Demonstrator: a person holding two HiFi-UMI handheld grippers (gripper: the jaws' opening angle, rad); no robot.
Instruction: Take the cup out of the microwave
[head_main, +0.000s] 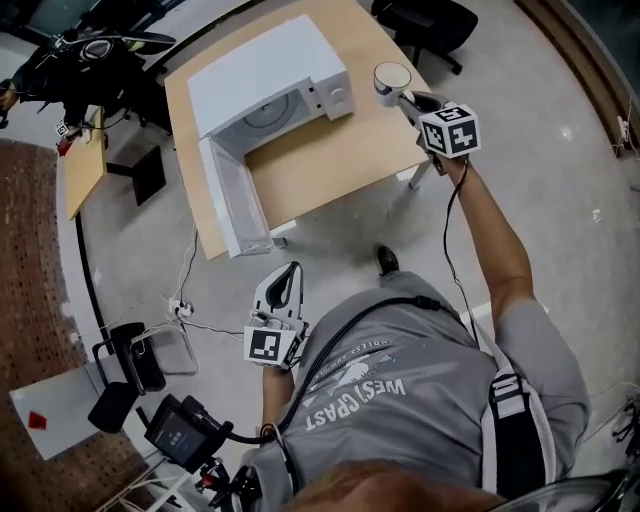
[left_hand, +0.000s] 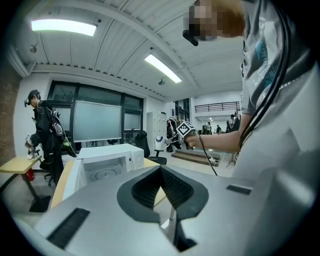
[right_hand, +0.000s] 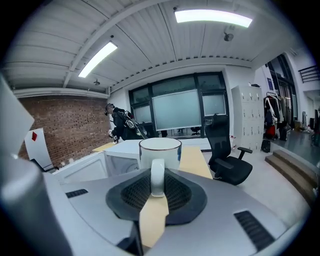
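A white cup (right_hand: 160, 152) with a dark rim hangs upright in my right gripper (right_hand: 157, 186), whose jaws are shut on its handle. In the head view the cup (head_main: 392, 81) is above the right end of the wooden table (head_main: 330, 160), beside the microwave's control panel, held by my right gripper (head_main: 408, 100). The white microwave (head_main: 270, 85) stands on the table with its door (head_main: 235, 200) swung wide open and its cavity showing only the turntable. My left gripper (head_main: 282, 288) is low, off the table's front, near the person's body; its jaws meet with nothing between them (left_hand: 161, 172).
A black office chair (head_main: 425, 20) stands beyond the table's far right. A second small table (head_main: 85, 165) is at the left. A person in dark gear (left_hand: 45, 135) stands at the far left. Cables and a power strip (head_main: 180, 308) lie on the floor.
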